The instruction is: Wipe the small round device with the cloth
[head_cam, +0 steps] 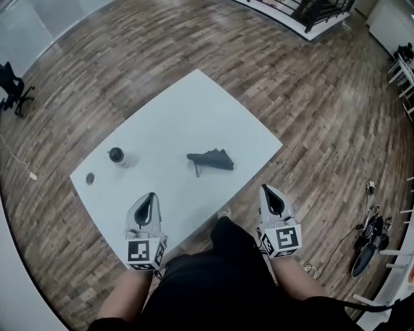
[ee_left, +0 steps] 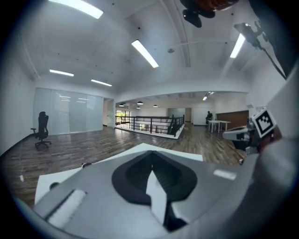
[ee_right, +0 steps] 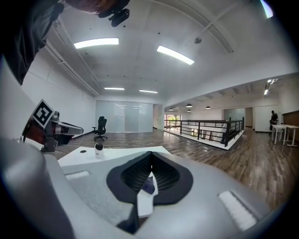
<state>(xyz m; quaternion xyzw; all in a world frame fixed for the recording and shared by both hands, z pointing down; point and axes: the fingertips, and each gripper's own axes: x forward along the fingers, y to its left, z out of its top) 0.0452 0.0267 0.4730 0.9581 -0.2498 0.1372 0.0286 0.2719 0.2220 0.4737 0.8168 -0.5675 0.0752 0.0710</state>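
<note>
The small round device, dark-topped on a white body, stands on the left part of the white table; it also shows in the right gripper view. A dark cloth lies crumpled near the table's middle, to the right of the device. My left gripper hovers over the table's near edge, short of the device, jaws together and empty. Off the near right edge, short of the cloth, my right gripper is likewise shut with nothing held.
A small flat disc lies near the table's left corner. Wood floor surrounds the table. A black office chair stands far left, a black railing at the back, and cables and gear on the floor to the right.
</note>
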